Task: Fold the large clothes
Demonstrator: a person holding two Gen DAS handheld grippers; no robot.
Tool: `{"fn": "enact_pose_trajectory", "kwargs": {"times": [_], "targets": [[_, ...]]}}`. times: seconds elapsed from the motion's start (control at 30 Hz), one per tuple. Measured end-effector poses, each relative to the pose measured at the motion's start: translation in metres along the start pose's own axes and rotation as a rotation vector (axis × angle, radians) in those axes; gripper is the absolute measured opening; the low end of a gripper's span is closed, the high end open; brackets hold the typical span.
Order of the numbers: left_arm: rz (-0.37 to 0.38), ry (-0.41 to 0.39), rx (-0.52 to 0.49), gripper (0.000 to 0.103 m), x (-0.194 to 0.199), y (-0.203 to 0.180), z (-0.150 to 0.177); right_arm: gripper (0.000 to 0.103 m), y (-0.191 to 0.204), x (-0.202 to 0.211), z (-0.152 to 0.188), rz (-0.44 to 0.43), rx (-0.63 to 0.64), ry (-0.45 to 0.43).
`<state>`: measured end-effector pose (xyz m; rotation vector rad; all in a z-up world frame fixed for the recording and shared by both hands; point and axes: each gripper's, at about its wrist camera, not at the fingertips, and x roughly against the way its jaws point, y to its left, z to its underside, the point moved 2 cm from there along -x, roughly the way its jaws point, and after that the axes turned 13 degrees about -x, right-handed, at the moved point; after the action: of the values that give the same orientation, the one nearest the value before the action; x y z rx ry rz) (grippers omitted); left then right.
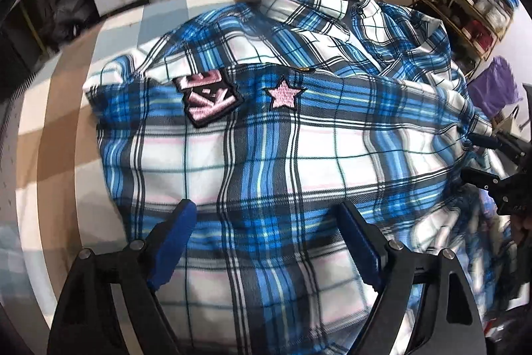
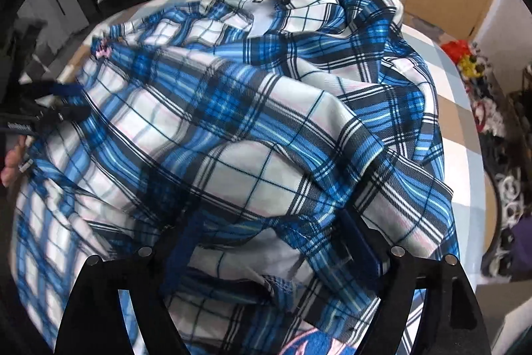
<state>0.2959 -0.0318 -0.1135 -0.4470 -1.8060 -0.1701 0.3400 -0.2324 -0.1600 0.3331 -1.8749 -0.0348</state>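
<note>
Blue plaid shirt (image 1: 266, 128) heaped on checked table (image 1: 66, 108), left tool (image 1: 266, 222) tipped steeply down over it, fingers spread wide, right tool (image 2: 269, 232) likewise angled down, spread apart, gripping nothing

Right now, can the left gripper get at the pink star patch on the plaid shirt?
Probably yes. The left gripper stands open just above the plaid shirt, and the pink star patch lies face up on flat cloth ahead of its fingertips. Nothing covers it; the right gripper is off to the side.
</note>
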Motion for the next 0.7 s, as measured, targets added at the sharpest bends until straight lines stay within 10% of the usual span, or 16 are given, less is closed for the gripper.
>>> {"fn": "enact_pose_trajectory", "kwargs": {"times": [0.13, 0.27, 0.4, 0.53, 0.7], "targets": [[0.103, -0.114, 0.018, 0.083, 0.037, -0.007, -0.013, 0.086, -0.014, 0.020, -0.018, -0.069, -0.129, -0.088], [0.131, -0.088, 0.010, 0.083, 0.029, -0.027, -0.021, 0.087, -0.022, -0.016, -0.017, 0.042, -0.163, 0.016], [0.064, 0.033, -0.032, 0.083, -0.015, -0.041, -0.007, 0.087, 0.000, -0.019, -0.003, 0.173, -0.009, 0.002], [-0.126, 0.054, -0.170, 0.085, -0.026, -0.066, 0.002, 0.087, 0.011, 0.008, 0.011, 0.113, 0.027, -0.058], [-0.147, 0.048, -0.015, 0.086, -0.016, -0.062, 0.002, 0.097, -0.008, -0.010, 0.026, 0.249, 0.044, -0.008]]}}
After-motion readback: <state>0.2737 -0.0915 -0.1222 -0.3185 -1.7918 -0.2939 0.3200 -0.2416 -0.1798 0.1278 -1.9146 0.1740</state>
